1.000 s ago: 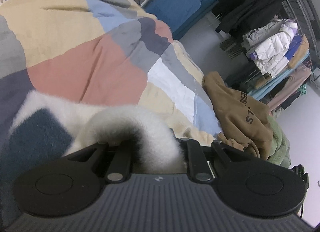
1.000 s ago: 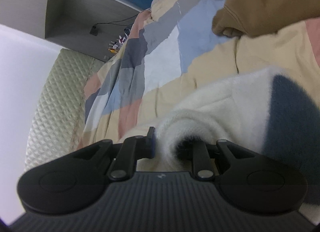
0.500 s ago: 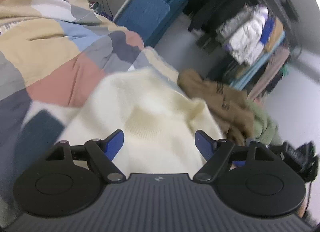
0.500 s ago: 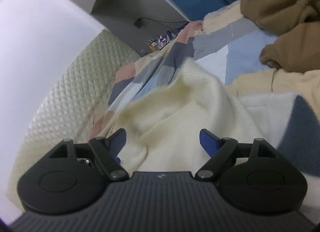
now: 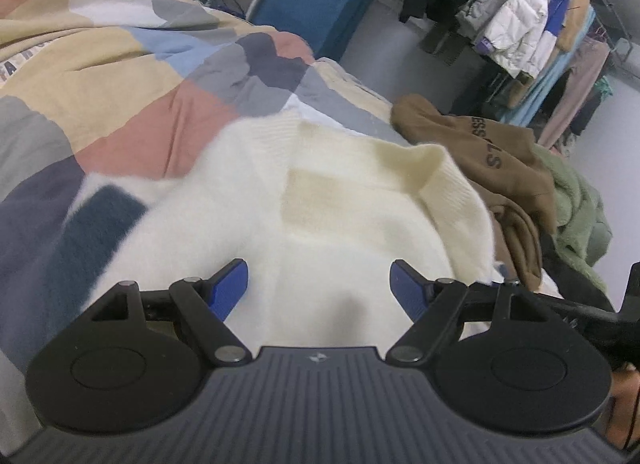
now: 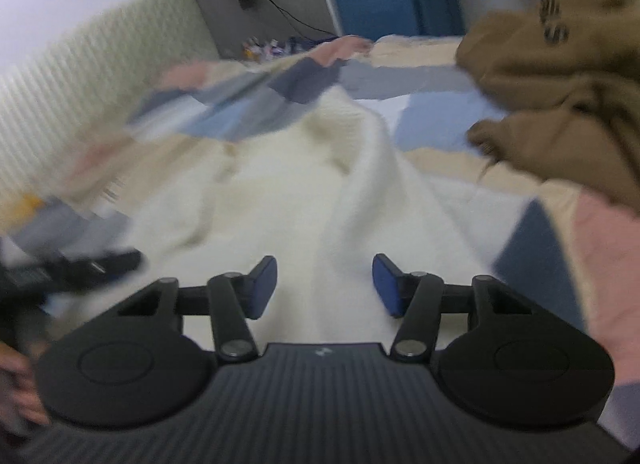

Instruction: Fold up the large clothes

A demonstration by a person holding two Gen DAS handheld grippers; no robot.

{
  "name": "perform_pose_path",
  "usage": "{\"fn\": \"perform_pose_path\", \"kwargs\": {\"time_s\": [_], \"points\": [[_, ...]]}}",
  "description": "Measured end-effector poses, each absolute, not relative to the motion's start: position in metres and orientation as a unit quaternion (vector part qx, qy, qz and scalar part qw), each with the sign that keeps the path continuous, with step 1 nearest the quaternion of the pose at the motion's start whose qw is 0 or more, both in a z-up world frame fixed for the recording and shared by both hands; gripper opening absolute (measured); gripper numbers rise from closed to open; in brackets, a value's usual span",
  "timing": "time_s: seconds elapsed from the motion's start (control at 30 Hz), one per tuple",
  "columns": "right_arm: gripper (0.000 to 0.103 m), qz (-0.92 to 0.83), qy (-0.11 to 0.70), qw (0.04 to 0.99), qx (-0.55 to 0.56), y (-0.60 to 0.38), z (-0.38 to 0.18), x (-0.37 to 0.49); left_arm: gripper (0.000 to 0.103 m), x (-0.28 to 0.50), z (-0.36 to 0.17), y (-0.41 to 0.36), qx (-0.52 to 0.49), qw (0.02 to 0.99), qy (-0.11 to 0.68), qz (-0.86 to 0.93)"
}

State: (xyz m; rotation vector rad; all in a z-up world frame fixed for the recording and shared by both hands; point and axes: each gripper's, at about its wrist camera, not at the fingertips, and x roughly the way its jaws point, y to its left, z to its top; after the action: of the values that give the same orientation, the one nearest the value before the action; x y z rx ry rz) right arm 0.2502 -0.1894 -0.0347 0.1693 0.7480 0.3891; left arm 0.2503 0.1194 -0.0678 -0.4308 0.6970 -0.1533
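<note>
A fluffy cream sweater (image 5: 328, 200) with a dark blue patch (image 5: 96, 224) lies on the patchwork bed cover (image 5: 132, 76), its ribbed hem folded over on top. My left gripper (image 5: 319, 288) is open just above the sweater and holds nothing. In the right wrist view the same sweater (image 6: 304, 192) lies bunched ahead, and my right gripper (image 6: 325, 284) is open over it and empty. That view is blurred by motion.
A brown hoodie (image 5: 492, 160) and a green fleece (image 5: 576, 216) lie heaped at the bed's right edge; the hoodie also shows in the right wrist view (image 6: 560, 104). A clothes rack (image 5: 532, 24) and blue cushion (image 5: 308, 4) stand beyond. A padded headboard (image 6: 80, 80) lies left.
Both grippers were shut on the sweater a second ago. They have opened and let it drop onto the bed, then pulled back. The right gripper is still moving.
</note>
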Motion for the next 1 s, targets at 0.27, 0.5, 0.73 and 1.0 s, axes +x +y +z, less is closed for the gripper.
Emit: {"fn": "perform_pose_path", "kwargs": {"time_s": [0.27,0.5,0.73,1.0], "points": [[0.042,0.145,0.352,0.925,0.0,-0.174,-0.048,0.265,0.082,0.257,-0.07,0.12,-0.202,0.916,0.341,-0.059],[0.015,0.103,0.323,0.941,0.002,-0.191,-0.034,0.262,0.082,0.254,-0.068,0.117,-0.199,0.919,0.336,-0.056],[0.015,0.023,0.324,0.945,0.041,-0.236,-0.036,0.275,0.082,0.246,-0.062,0.117,-0.206,0.923,0.318,-0.063],[0.017,0.014,0.364,0.929,0.06,-0.241,-0.063,0.289,0.082,0.231,-0.049,0.113,-0.199,0.929,0.297,-0.099]]}}
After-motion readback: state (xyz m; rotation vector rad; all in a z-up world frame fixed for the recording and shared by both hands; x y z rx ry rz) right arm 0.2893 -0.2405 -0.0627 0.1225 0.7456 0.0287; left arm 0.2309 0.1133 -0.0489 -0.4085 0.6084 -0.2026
